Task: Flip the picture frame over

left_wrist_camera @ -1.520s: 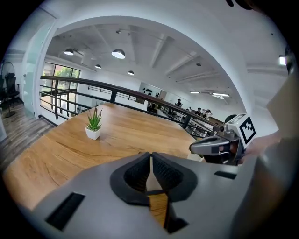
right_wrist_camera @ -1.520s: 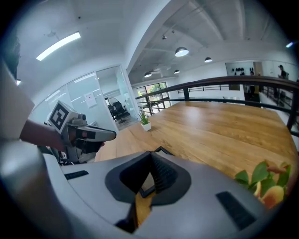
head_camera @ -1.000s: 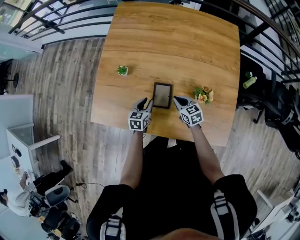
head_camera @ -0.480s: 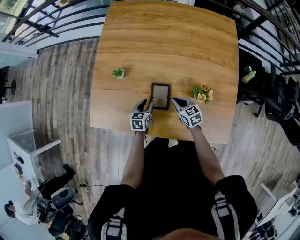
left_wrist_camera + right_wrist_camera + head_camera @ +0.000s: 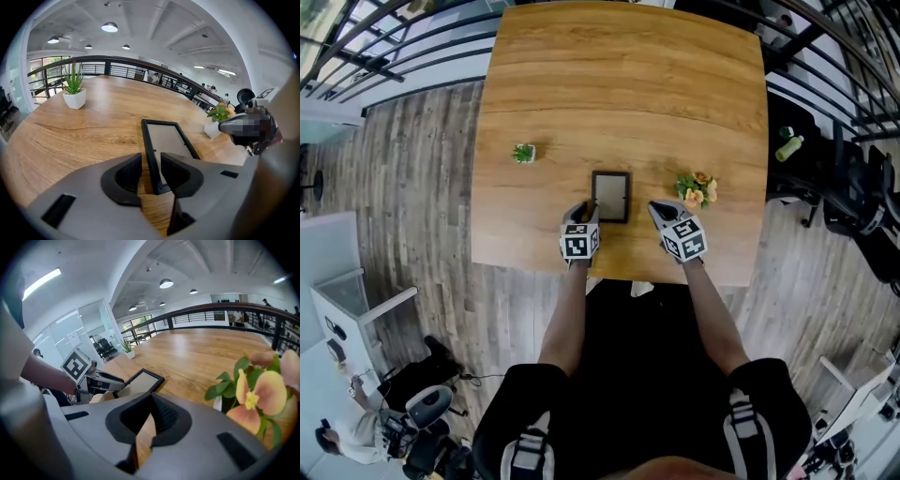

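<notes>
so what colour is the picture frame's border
Black; the picture frame shows best in the left gripper view.

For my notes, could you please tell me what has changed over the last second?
The left hand-held gripper came down to the near left edge of the picture frame, its jaws just opening; the edge now sits between them, not yet clamped. The right hand-held gripper, shut, drew slightly back from the frame. The frame still lies flat on the table.

Jaws just opened — the left claw (image 5: pixel 151 164) straddles a corner of the picture frame (image 5: pixel 171 139).
</notes>
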### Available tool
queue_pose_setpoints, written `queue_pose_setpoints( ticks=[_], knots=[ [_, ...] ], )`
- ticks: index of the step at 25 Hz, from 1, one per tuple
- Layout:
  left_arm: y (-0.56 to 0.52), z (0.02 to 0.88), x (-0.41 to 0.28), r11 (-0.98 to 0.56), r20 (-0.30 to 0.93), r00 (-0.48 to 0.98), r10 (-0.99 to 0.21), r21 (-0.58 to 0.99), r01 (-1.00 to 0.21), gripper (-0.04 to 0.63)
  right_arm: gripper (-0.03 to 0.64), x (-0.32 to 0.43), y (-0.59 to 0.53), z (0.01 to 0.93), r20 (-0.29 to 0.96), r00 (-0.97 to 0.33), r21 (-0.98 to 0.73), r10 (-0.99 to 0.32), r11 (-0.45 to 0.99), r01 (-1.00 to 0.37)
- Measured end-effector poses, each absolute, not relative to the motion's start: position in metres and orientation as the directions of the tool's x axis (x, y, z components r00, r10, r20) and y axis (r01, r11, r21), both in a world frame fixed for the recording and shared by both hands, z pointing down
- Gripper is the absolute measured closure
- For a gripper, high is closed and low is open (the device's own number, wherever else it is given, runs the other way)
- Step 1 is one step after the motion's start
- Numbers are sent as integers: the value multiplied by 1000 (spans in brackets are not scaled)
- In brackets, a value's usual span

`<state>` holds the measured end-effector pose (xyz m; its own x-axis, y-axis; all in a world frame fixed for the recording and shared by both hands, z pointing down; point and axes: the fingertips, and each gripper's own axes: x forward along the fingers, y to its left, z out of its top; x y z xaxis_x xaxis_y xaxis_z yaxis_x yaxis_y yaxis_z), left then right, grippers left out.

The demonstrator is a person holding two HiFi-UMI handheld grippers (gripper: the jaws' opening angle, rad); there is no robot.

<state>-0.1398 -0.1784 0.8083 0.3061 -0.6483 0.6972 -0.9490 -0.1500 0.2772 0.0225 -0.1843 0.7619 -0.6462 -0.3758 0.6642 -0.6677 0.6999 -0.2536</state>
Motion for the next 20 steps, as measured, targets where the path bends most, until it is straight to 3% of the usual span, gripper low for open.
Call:
queue_pose_setpoints(
  ticks=[20],
  knots=[
    [-180,817,-145,-13,734,300,-609,369,-929,529,609,33,-177,757,664,-635,-245,-395,687,-684]
  ],
)
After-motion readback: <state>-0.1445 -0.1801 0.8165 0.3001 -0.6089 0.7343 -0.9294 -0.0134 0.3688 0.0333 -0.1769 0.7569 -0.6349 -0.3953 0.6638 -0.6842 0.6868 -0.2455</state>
